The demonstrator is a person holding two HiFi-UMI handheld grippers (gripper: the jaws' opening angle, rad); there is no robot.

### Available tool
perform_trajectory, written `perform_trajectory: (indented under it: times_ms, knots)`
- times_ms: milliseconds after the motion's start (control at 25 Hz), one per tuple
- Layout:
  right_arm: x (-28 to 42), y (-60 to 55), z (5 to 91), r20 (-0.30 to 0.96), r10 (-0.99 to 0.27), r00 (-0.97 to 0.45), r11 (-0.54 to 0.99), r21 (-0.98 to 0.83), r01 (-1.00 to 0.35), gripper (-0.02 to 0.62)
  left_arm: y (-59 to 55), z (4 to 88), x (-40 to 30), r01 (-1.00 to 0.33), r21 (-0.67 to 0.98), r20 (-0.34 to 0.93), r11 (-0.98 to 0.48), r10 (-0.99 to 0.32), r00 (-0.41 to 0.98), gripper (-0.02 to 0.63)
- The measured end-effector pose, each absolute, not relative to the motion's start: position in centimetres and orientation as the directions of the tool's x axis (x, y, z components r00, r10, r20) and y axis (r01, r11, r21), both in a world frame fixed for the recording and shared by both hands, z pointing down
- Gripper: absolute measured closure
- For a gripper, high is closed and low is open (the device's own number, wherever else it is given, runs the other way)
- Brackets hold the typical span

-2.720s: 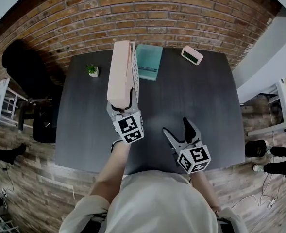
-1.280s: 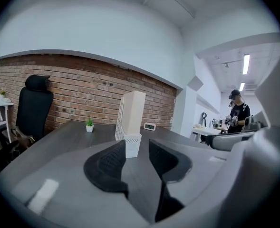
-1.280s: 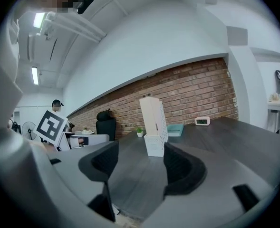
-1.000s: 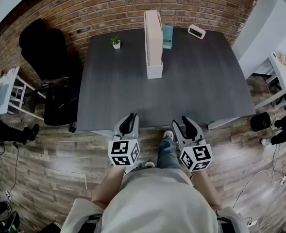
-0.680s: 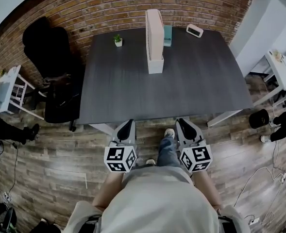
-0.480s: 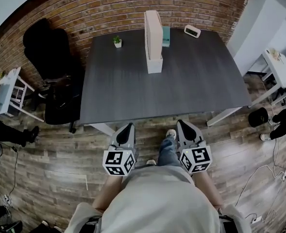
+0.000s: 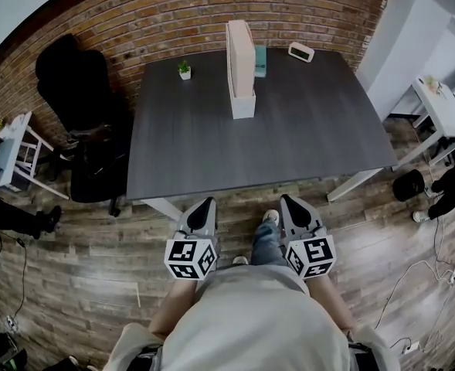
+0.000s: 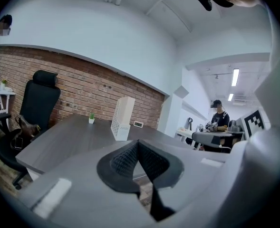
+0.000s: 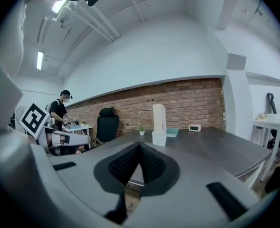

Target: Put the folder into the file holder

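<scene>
I have both grippers off the table, over the wooden floor (image 7: 96,261), just short of the table's (image 7: 212,161) near edge. The left gripper (image 7: 205,205) is clenched on nothing, its ribbed pads pressed flat together. The right gripper (image 7: 288,202) is clenched and empty as well. My own leg (image 7: 263,242) and shoe (image 7: 269,216) sit between them.

The pink folder (image 7: 235,46) stands upright inside the white mesh file holder (image 7: 242,105), towards the far side of the table and well apart from both grippers. To its left is a small potted plant (image 7: 184,69). A teal book (image 7: 260,56) lies just behind it on the right, and a white digital clock (image 7: 300,51) sits further right by the brick wall (image 7: 212,6).

Only dark tabletop lies between the near edge and the holder. A black office chair (image 7: 73,99) crowds the table's left edge. A white side table (image 7: 442,107) stands off the right corner, with a person (image 7: 453,195) below it.

The clock's display is too small to read. The grippers' cubes carry only black-and-white square markers.
</scene>
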State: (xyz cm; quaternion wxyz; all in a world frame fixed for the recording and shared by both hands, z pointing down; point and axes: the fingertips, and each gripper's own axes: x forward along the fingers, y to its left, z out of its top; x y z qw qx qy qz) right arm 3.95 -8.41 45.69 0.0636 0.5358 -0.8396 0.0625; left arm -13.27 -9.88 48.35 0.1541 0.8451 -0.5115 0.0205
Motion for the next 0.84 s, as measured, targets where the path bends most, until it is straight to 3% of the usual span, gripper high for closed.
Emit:
perform_trajectory:
  times_ms: [840]
  knots:
    - [4.4, -10.6, 45.5, 0.176, -0.892, -0.417, 0.418, -0.031, -0.908, 0.594, -11.8, 48.0, -12.5, -0.866, 0.239, 0.194, -0.440, -0.852, 0.487, 0.595]
